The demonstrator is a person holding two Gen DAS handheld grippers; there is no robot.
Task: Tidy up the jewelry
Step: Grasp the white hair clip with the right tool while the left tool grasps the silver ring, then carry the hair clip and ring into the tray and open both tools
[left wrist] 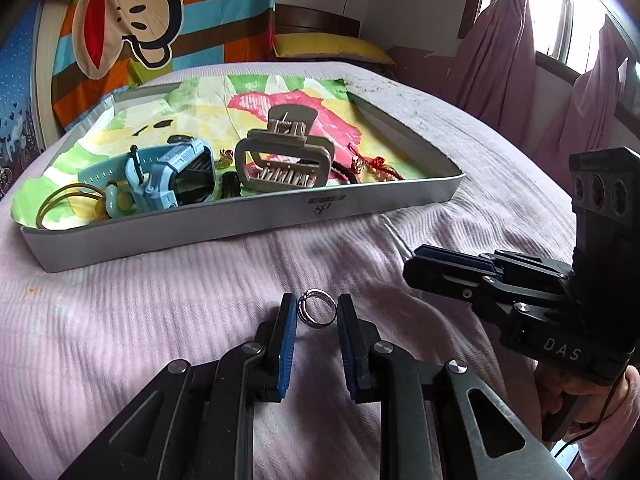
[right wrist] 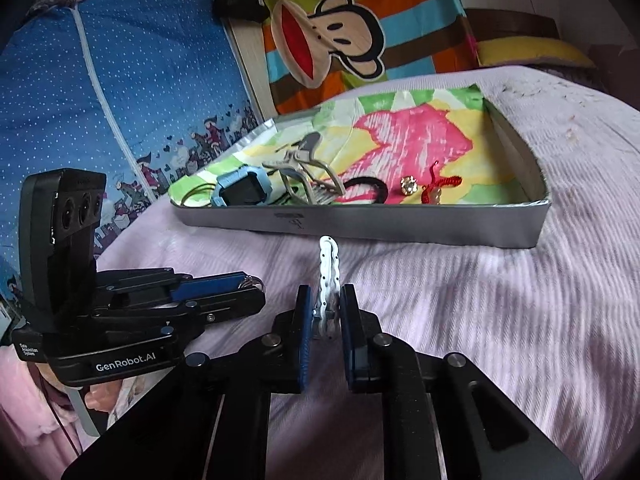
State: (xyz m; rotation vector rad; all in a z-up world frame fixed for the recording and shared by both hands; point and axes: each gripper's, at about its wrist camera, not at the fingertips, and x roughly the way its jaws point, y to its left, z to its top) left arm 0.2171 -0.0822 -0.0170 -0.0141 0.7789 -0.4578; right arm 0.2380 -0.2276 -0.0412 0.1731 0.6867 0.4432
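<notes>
A silver ring stands upright just above the pink bedspread, and my left gripper is shut on it, blue pads touching both sides. My right gripper is shut on a white wavy hair clip with black dots, which points toward the tray. The grey tray with a colourful liner lies ahead on the bed. It holds a blue watch, a grey claw clip, a red cord bracelet and a sparkling stud. The two grippers are side by side: the right gripper, the left gripper.
A yellow hair tie and a black hair tie also lie in the tray. A striped cartoon cloth and a blue dotted quilt stand behind the bed. Pink curtains hang at the right. A person's hand holds the right gripper.
</notes>
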